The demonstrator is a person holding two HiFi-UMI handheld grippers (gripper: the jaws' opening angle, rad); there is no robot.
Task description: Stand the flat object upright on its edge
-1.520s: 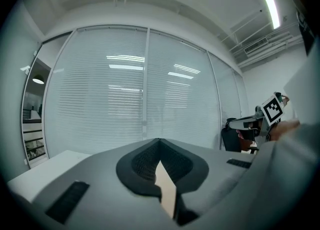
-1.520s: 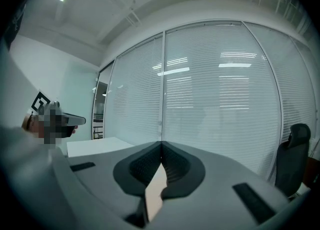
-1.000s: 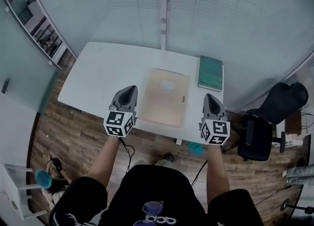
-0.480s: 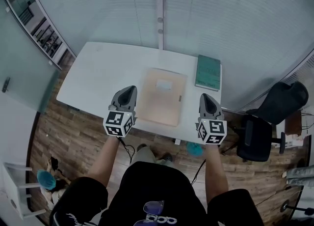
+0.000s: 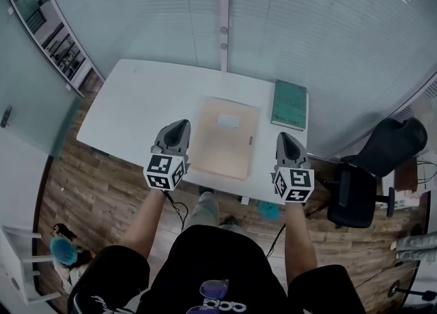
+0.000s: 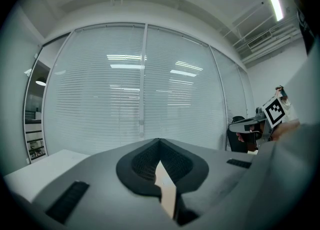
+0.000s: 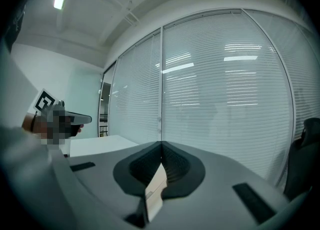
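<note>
Both grippers are held out in front of the person, just short of the table (image 5: 136, 101). The left gripper (image 5: 179, 127) has its jaws pressed tight together with nothing in them. The right gripper (image 5: 286, 138) is clenched and empty too.

A tan folder (image 5: 225, 138) lies flat on the table in the gap between the two sets of jaws and a little past them. I think this is the thing to stand up. A green book (image 5: 290, 104) also lies flat, farther out past the right jaws, so it could be that one instead.

To do this well, the jaws must open first. The folder is thin and flat, so I think a jaw should slip under one long side and tip it up. The other gripper should wait on the far side so the folder does not fall over. It looks floppy, so go slowly.

Nothing lies between the jaws and the folder. The book is close to its far right corner and could get bumped. A black chair (image 5: 358, 193) stands off to the right of the right jaws. Blinds (image 5: 307, 26) are far behind.
</note>
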